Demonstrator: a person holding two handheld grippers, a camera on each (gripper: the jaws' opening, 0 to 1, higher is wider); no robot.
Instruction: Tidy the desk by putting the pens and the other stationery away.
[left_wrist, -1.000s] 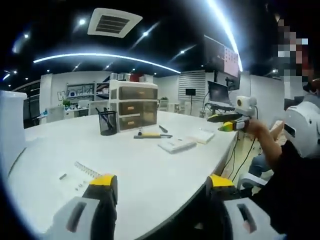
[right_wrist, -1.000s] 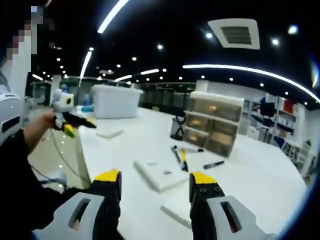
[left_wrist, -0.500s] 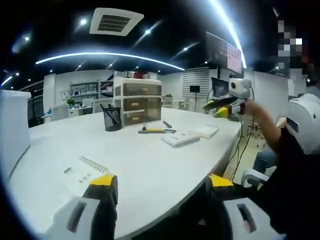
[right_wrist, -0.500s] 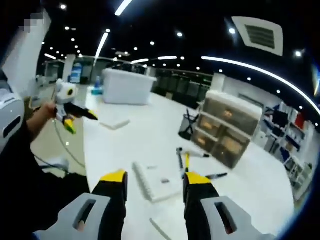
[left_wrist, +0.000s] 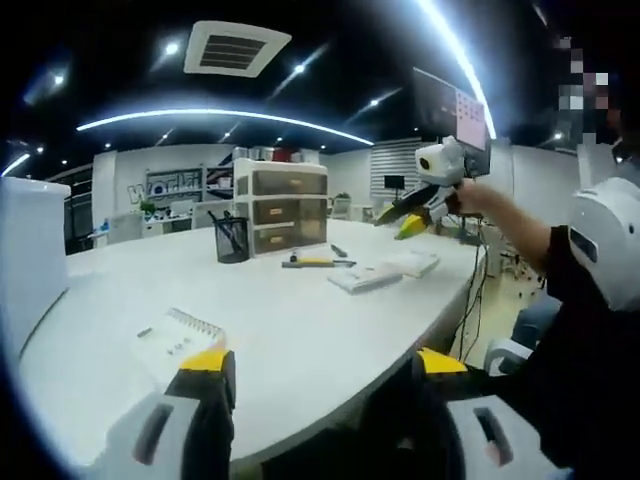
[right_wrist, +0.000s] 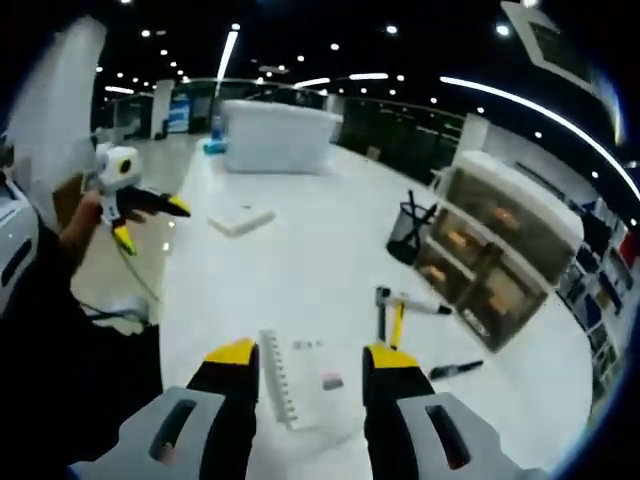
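Two pens in mesh cup (left_wrist: 232, 240) | drawer unit (left_wrist: 280, 207) beside | both jaws released, empty

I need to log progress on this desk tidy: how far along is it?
Nothing looks put away yet. Both the left claw and the right claw are open and hold nothing. The pens and the notebook lie loose on the desk, beside the pen cup and drawers.

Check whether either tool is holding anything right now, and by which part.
Nothing is held. The left tool and the right tool are both open over the desk, their jaws bare; the pens lie untouched.
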